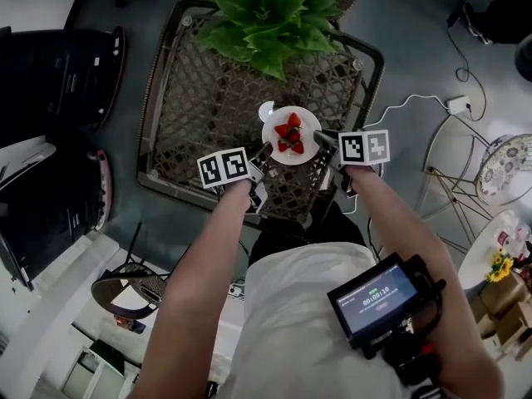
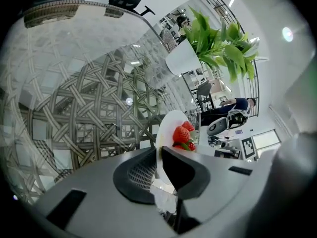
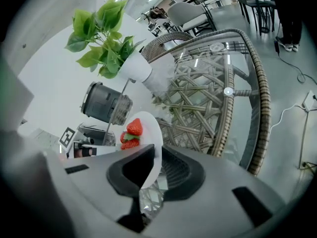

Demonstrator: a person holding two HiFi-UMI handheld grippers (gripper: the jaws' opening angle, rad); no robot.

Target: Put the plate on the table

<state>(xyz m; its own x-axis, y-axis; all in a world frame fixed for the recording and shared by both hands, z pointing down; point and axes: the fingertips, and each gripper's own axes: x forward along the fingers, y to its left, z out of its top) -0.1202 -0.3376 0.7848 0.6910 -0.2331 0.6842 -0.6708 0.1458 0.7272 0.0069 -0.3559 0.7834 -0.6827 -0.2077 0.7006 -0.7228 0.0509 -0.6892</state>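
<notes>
Table [image 1: 199,98]: wicker weave under a glass top. It spreads below and beyond both sets of jaws.

Potted plant [image 1: 270,15]: at the table's far edge, past the jaw tips. It stands in a white pot [image 2: 182,58].

Plate [image 1: 269,133]: white and round, spanning the gap between the two grippers, over the near part of the table.
- Left gripper [image 1: 264,150]: jaws closed down to a thin gap, pinching the plate's left rim.
- Right gripper [image 1: 320,141]: the same narrow clamp on the right rim.

Strawberries [image 1: 291,135]: red with green caps, heaped mid-plate, midway between the grippers. The count is unclear.

Hard to make out:
- I cannot tell whether the plate's underside touches the glass or is clear of it.
- The rim sections inside the jaws are covered by the pads.
- The top of the plant is cut off by the head view's edge.
- From above, the pot is mostly under leaves.
</notes>
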